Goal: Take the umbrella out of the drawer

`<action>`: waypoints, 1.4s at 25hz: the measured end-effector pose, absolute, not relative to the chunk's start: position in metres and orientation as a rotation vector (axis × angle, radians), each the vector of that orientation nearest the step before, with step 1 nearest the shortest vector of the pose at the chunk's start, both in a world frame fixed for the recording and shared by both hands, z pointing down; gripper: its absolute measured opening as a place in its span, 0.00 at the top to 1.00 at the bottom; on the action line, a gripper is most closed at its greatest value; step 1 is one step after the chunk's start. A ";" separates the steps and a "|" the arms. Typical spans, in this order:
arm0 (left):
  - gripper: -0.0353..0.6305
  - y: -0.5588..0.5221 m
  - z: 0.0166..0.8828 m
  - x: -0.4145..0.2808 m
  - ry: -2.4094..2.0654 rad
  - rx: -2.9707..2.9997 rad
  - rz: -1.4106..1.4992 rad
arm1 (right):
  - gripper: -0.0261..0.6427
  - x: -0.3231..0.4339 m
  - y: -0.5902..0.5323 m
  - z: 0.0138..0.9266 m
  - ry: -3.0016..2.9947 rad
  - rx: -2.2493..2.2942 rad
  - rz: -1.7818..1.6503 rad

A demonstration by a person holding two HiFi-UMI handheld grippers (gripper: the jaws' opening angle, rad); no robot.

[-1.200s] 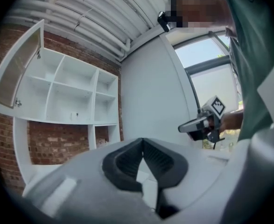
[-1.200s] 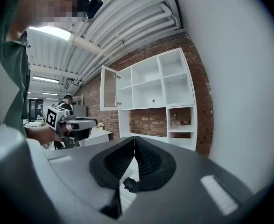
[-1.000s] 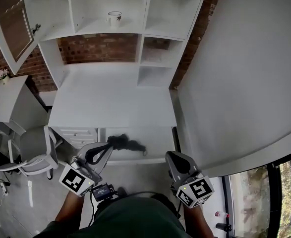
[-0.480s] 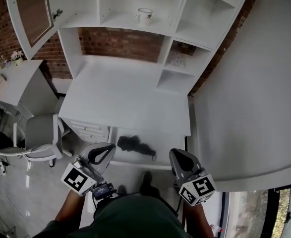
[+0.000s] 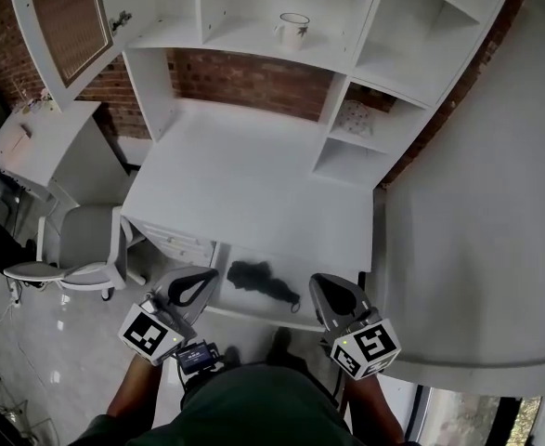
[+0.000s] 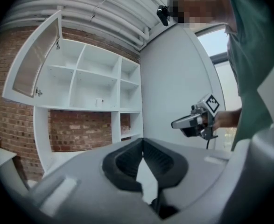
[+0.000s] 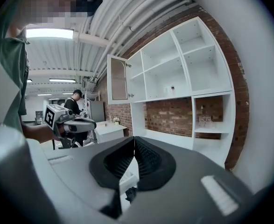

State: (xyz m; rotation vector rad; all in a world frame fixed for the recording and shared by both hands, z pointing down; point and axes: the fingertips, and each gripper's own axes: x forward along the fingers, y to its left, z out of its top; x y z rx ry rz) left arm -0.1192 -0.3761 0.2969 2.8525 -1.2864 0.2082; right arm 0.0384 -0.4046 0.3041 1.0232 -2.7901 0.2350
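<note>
Umbrella (image 5: 261, 281) lay in the open drawer (image 5: 246, 308), left hand-held gripper (image 5: 201, 281) and right hand-held gripper (image 5: 330, 291) flanked that drawer, both pressed together, empty.

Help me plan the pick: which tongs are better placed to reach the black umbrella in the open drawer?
Left, marginally. The left tongs point at the bulky end of the umbrella in the drawer; the right tongs sit by its thin tail. Both are shut and must open first.

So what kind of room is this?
Probably a study or office corner: a white desk with open white shelving against a red brick wall, and a grey office chair beside it.
</note>
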 end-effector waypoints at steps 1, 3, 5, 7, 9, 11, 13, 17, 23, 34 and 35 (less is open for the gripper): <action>0.94 -0.382 0.301 -0.117 -1.285 2.843 0.222 | 0.95 0.039 -0.412 0.308 -2.788 1.013 0.245; 0.94 -0.395 0.311 -0.112 -1.272 2.826 0.257 | 0.95 0.040 -0.425 0.318 -2.786 0.984 0.263; 0.94 -0.408 0.323 -0.107 -1.257 2.808 0.292 | 0.95 0.041 -0.435 0.330 -2.782 0.952 0.287; 0.94 -0.420 0.335 -0.105 -1.249 2.791 0.323 | 0.94 0.042 -0.443 0.340 -2.772 0.926 0.313; 0.94 -0.432 0.348 -0.103 -1.235 2.792 0.370 | 0.94 0.044 -0.452 0.350 -2.760 0.908 0.339; 0.94 -0.442 0.362 -0.100 -1.221 2.788 0.415 | 0.93 0.046 -0.459 0.362 -2.747 0.890 0.362; 0.94 -0.451 0.376 -0.097 -1.207 2.774 0.452 | 0.93 0.048 -0.467 0.374 -2.735 0.873 0.382; 0.94 -0.466 0.402 -0.093 -1.182 2.737 0.505 | 0.92 0.051 -0.482 0.401 -2.711 0.841 0.426; 0.94 -0.483 0.449 -0.088 -1.134 2.687 0.592 | 0.91 0.048 -0.498 0.446 -2.675 0.791 0.498; 0.87 -0.508 0.558 -0.080 -0.985 2.596 0.754 | 0.85 0.039 -0.518 0.549 -2.557 0.707 0.612; 0.86 -0.509 0.569 -0.079 -0.969 2.587 0.774 | 0.84 0.037 -0.519 0.560 -2.542 0.698 0.622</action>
